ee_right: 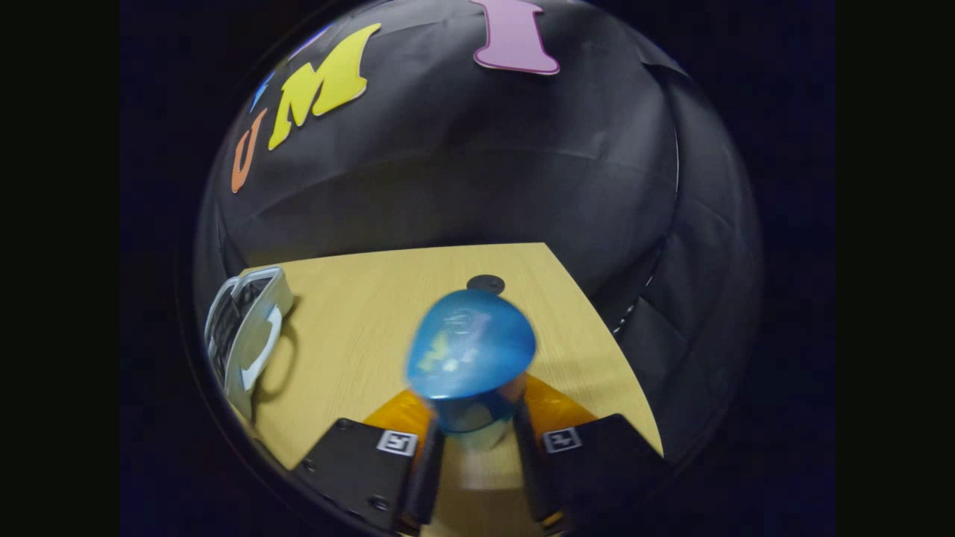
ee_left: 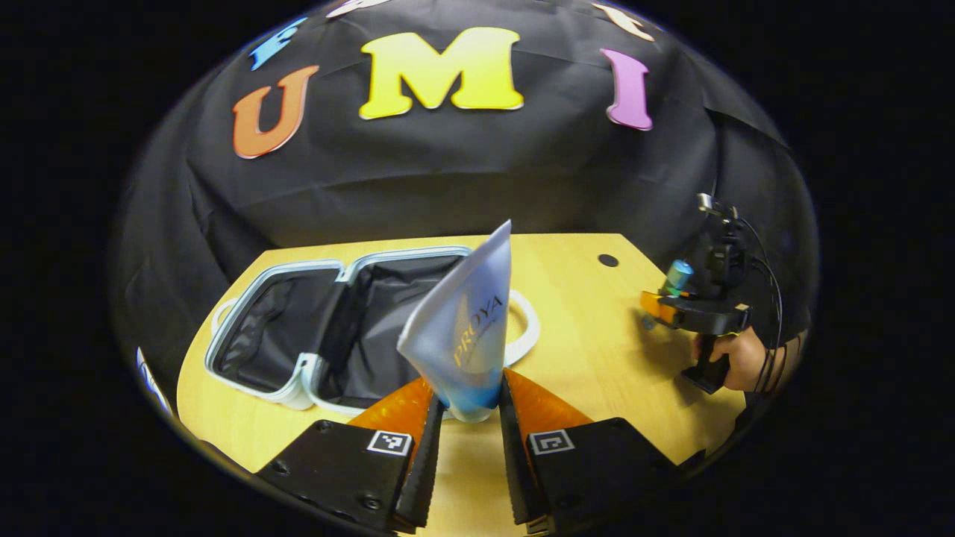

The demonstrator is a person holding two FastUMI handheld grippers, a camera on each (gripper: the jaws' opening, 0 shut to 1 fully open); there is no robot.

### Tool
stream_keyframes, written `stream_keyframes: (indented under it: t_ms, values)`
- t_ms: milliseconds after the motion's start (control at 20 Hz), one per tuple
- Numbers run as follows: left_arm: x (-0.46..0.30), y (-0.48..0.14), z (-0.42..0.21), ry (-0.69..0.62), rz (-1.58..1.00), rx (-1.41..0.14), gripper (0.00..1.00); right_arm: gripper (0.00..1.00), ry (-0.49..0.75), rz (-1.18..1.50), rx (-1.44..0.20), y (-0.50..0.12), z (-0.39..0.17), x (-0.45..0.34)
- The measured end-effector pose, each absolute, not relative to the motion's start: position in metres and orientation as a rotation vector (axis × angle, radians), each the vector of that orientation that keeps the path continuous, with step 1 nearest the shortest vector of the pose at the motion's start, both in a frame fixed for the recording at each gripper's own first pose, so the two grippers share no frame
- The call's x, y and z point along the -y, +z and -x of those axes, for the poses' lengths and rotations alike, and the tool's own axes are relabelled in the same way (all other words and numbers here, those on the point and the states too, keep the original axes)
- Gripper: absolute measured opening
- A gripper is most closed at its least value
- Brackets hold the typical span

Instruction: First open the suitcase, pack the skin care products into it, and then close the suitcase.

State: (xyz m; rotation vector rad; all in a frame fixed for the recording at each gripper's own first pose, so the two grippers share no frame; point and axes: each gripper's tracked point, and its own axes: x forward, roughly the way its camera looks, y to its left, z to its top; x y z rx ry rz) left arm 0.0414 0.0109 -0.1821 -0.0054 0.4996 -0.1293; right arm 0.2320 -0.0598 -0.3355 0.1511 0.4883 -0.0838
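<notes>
Clearly the left gripper (ee_left: 471, 409) pinches a tube (ee_left: 466, 328) low, just before the open suitcase (ee_left: 339, 328), the right gripper (ee_right: 471, 436) clamps a bottle (ee_right: 470, 354) well right of it; either may tip and slip

A light wooden table (ee_left: 597, 350) with a dark round hole (ee_left: 608, 260) stands before black cloth (ee_left: 448, 171).
</notes>
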Motion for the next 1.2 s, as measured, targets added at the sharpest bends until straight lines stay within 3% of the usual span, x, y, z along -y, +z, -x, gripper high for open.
stream_keyframes:
  t_ms: [100,800,1200]
  values:
    - [-0.037,-0.178,-0.048,-0.1,-0.029,-0.493,0.43,0.41,-0.084,-0.159,-0.5,-0.337,-0.228,0.055]
    - [-0.085,-0.248,-0.128,-0.122,-0.069,-0.695,0.43,0.41,-0.041,-0.149,-0.498,-0.23,-0.034,-0.006]
    - [-0.104,-0.298,-0.132,-0.108,-0.072,-0.895,0.43,0.41,-0.091,-0.105,-0.495,-0.218,0.003,-0.033]
